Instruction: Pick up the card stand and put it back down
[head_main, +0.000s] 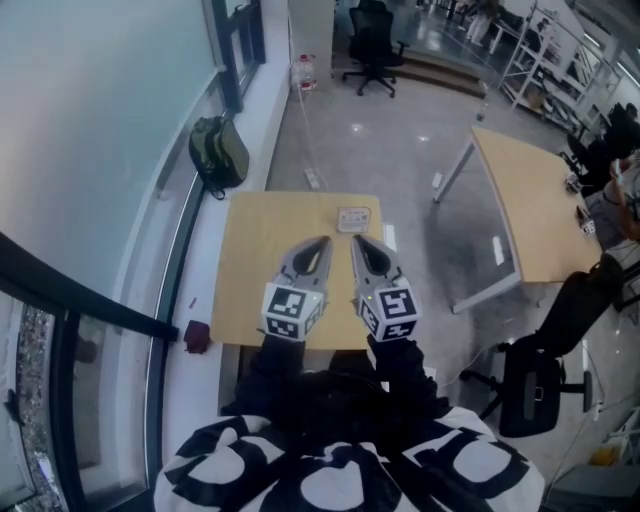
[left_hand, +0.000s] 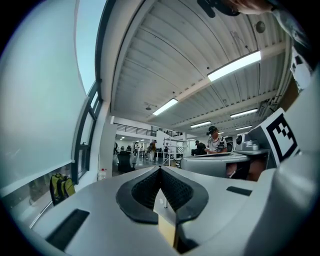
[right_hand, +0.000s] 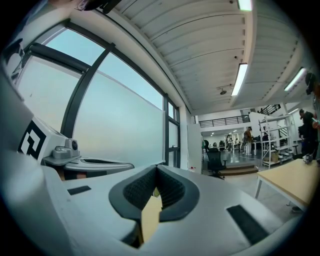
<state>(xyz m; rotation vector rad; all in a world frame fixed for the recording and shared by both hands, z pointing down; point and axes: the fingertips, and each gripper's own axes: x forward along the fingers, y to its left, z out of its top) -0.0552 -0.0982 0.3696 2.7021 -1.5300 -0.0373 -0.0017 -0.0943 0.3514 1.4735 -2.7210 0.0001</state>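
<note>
The card stand (head_main: 352, 219) is a small pale square thing near the far edge of the small wooden table (head_main: 250, 270). Both grippers hover side by side over the table's near half and point toward the stand, a short way from it. The left gripper (head_main: 325, 241) is shut, its tips meeting with nothing between them, as the left gripper view (left_hand: 160, 168) also shows. The right gripper (head_main: 355, 241) is shut and empty too, its tips meeting in the right gripper view (right_hand: 156, 166). Both gripper views look level across the room, with only a sliver of tabletop in the gap below the tips.
A green backpack (head_main: 220, 152) lies by the window to the table's far left. A dark red object (head_main: 196, 335) sits on the sill at the near left. A larger wooden table (head_main: 535, 205) and a black office chair (head_main: 530, 385) stand to the right.
</note>
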